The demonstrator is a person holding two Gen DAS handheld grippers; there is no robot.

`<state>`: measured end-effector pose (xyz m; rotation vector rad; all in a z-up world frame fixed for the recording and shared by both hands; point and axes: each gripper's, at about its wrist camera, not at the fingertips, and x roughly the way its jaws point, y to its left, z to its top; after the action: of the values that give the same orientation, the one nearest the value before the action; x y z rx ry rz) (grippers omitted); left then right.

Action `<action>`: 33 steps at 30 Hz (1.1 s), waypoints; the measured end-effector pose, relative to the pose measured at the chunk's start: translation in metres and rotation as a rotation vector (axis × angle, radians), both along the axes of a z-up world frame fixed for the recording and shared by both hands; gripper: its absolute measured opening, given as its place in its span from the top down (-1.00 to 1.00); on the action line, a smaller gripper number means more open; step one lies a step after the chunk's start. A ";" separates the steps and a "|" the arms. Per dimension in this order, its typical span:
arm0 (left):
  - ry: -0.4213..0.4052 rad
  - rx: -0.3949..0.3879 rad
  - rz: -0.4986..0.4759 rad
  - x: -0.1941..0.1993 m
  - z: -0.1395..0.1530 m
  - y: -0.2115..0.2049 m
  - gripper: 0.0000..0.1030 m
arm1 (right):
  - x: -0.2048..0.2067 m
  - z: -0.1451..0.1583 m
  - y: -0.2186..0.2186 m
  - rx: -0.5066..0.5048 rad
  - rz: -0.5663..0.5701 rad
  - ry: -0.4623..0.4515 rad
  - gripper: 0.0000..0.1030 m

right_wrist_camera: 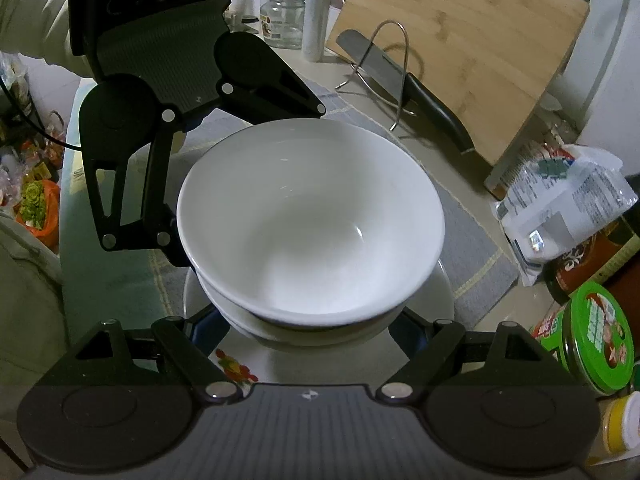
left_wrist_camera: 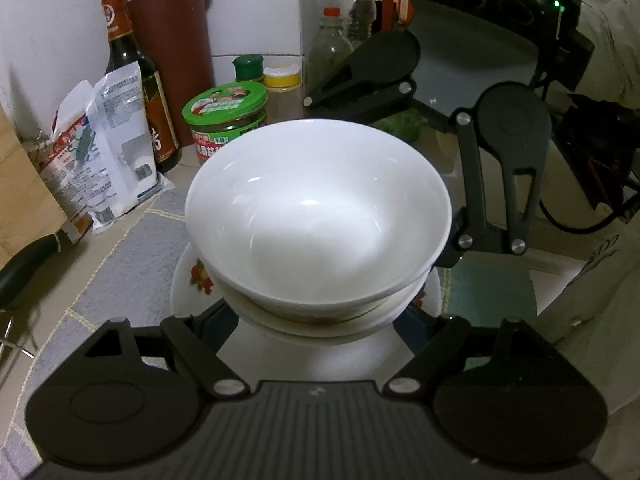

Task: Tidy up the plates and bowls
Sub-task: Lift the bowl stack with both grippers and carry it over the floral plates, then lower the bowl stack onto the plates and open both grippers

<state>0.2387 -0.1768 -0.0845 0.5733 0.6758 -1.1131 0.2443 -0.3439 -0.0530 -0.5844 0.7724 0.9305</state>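
Observation:
A white bowl point(left_wrist_camera: 320, 212) is nested in a second white bowl point(left_wrist_camera: 320, 316), and both rest on a white plate with a fruit print point(left_wrist_camera: 188, 288) on a grey mat. The stack also shows in the right wrist view: top bowl point(right_wrist_camera: 312, 220), lower bowl point(right_wrist_camera: 312, 332), plate point(right_wrist_camera: 436, 312). My left gripper point(left_wrist_camera: 316, 320) has its jaws spread wide around the lower bowl from one side. My right gripper point(right_wrist_camera: 312, 328) does the same from the opposite side. The fingertips of both are hidden under the bowls, so contact is unclear.
A green-lidded jar point(left_wrist_camera: 226, 120), a dark sauce bottle point(left_wrist_camera: 136, 80), a plastic bag point(left_wrist_camera: 100, 148), a knife block point(left_wrist_camera: 168, 40) and bottles stand behind the stack. A bamboo cutting board point(right_wrist_camera: 460, 40), a knife point(right_wrist_camera: 404, 88) and a wire rack point(right_wrist_camera: 384, 68) lie at the mat's far side.

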 end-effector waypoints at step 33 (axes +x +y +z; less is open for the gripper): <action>-0.008 -0.028 0.055 0.007 -0.002 0.003 -0.85 | 0.009 -0.008 -0.008 0.031 -0.027 0.010 -1.00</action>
<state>0.2455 -0.1739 -0.0862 0.5324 0.6644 -1.0663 0.2536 -0.3514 -0.0614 -0.5412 0.7722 0.9200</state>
